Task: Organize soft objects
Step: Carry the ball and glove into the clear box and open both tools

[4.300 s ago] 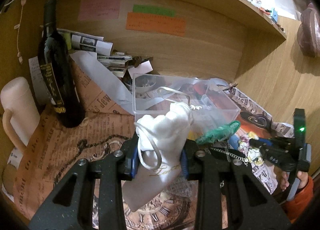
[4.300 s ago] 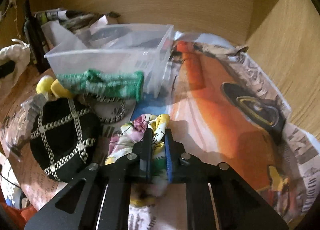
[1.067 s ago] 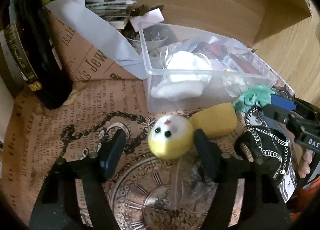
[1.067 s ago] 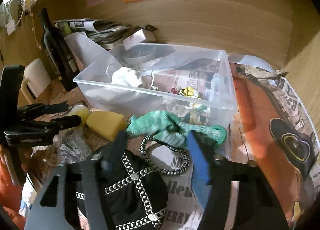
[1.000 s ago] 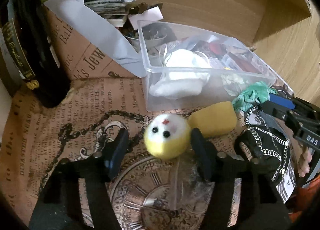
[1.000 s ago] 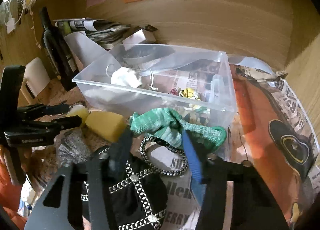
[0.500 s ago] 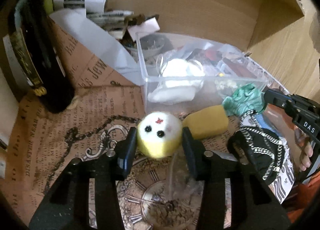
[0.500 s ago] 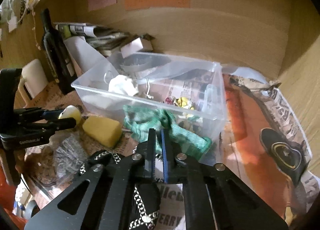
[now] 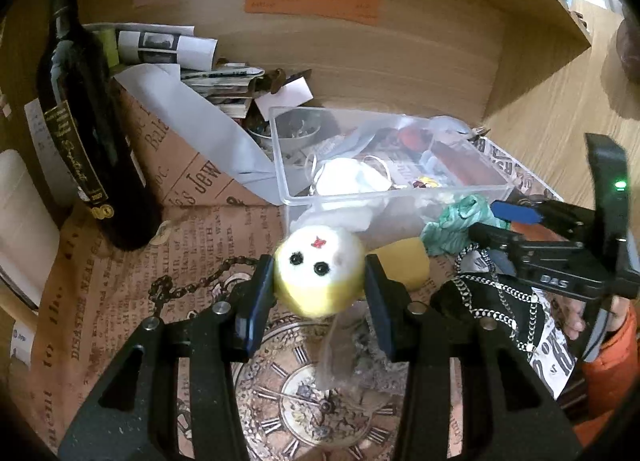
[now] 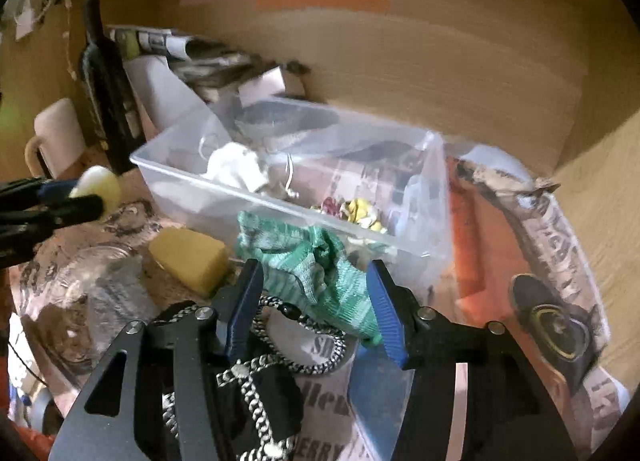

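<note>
Looking along the left claw [image 9: 320, 289], the round yellow and white plush chick with black eyes [image 9: 319, 275] is sitting right between the two blue pads. Both pads are touching its sides, so the left claw is holding the chick, squeezed about as narrow as the ball is wide. The chick looks a little blurry and seems to be up off the brown newspaper sheet [image 9: 120, 301]. The clear plastic box [image 9: 384, 197] is lying just past the chick, far and a bit to the right. Its long side is running left to right. A white cloth pouch [image 9: 348, 177] is lying inside it. I think the chick needs to go up and forward over the near wall.

Looking along the right claw [image 10: 316, 301], the green knitted glove [image 10: 312, 265] is bunched between the blue pads, with one end hanging toward the right pad. The pads are standing wide apart, and I cannot tell if they are pinching the glove or only sitting around it. The glove is resting against the near wall of the same box, so this claw is the closer one to the box. A yellow sponge block [image 10: 188, 257] is lying to the left, apart from the claw. A black pouch with silver chains [image 10: 248, 393] is under the claw, near the camera.
</note>
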